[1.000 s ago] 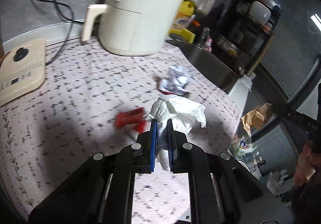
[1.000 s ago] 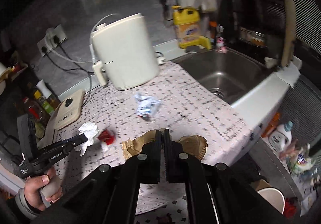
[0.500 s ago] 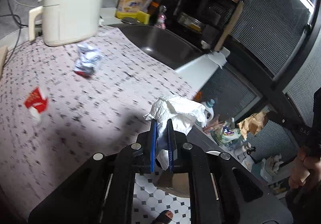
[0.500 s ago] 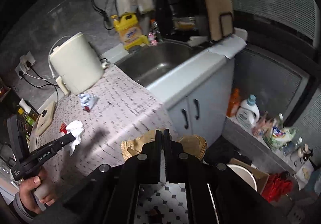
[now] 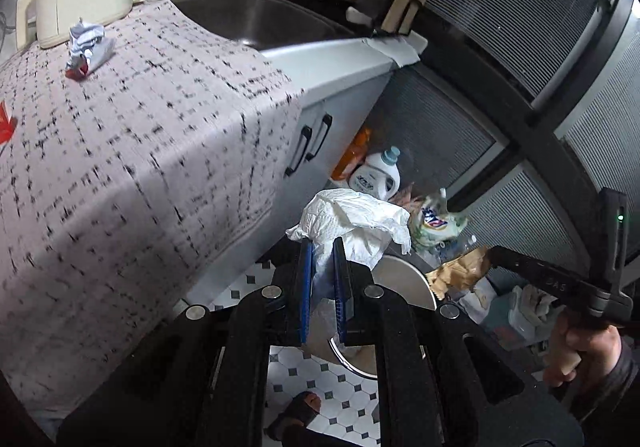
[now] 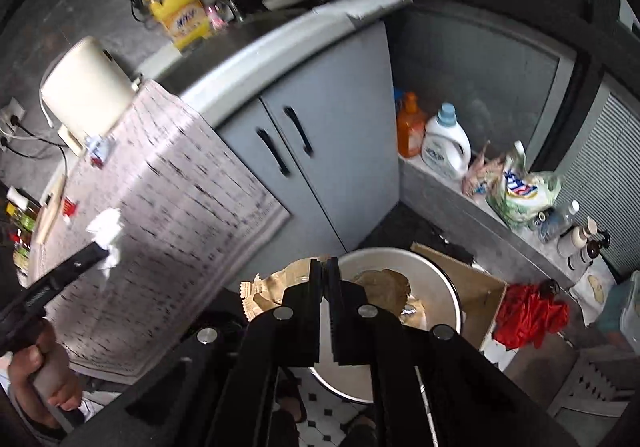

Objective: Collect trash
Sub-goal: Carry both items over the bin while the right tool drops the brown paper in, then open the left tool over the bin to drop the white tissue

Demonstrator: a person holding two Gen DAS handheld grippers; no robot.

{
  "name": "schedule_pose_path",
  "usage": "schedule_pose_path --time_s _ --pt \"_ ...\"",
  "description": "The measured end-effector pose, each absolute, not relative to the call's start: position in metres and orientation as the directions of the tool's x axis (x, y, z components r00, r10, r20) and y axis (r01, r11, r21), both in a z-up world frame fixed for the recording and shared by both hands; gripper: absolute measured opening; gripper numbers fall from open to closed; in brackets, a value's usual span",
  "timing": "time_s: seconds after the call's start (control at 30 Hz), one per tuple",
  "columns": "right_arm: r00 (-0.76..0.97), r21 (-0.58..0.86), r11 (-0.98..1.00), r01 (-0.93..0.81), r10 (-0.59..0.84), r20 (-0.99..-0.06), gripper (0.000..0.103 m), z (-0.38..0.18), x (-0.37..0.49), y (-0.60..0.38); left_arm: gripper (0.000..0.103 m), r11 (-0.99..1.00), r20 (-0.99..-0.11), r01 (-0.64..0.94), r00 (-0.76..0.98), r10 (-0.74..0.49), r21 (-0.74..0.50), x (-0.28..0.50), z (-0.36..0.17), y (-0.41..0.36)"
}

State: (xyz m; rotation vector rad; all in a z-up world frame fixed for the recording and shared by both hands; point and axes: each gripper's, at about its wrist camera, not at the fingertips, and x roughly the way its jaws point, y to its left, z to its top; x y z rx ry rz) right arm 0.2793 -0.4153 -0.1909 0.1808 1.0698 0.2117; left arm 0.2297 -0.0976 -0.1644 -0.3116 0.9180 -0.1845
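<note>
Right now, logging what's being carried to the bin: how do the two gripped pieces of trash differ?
The white tissue is pale, soft and puffy in the left gripper; the brown paper is tan, stiff and jagged-edged in the right gripper. Both are crumpled and clamped between shut fingers near the white bin.

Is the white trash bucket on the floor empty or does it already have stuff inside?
Not empty. The right wrist view shows crumpled brown paper lying inside the white bucket, beneath the right gripper.

wrist views downward; both share bin [image 5: 404, 283]
</note>
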Motion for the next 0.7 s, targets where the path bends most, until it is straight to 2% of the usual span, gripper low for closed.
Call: schedule_pose_path --time_s 0.1,0.13,0.2,0.23,0.47,0.7 --pt "0.430 0.244 0.967 -0.076 0.253 -0.867 0.009 -0.211 0.280 -0.424 0.010 0.943 -0.765 0.011 0.582 -0.277 -0.332 0.225 -0.170 -0.105" --pt "0.424 0.240 0.968 -0.069 0.246 -0.872 0.013 -0.215 0.280 -0.426 0.010 0.944 -0.770 0.007 0.577 -0.272 -0.329 0.224 -0.172 -0.107" --pt "0.427 0.244 0.968 -0.055 0.243 -0.871 0.055 -0.220 0.280 -0.432 0.010 0.946 -0.779 0.002 0.568 -0.267 -0.323 0.222 -0.175 -0.111" --pt "0.439 0.247 0.968 -0.049 0.243 -0.865 0.058 -0.219 0.278 -0.435 0.010 0.947 -0.782 0.002 0.564 -0.266 -0.320 0.221 -0.176 -0.114" --pt "0.477 0.260 0.966 -0.014 0.235 -0.847 0.054 -0.209 0.269 -0.461 0.010 0.947 -0.796 0.053 0.529 -0.296 -0.317 0.229 -0.186 -0.141" --pt "0.529 0.262 0.961 0.082 0.181 -0.829 0.054 -0.186 0.243 -0.508 0.010 0.925 -0.799 0.182 0.466 -0.381 -0.335 0.249 -0.193 -0.192"
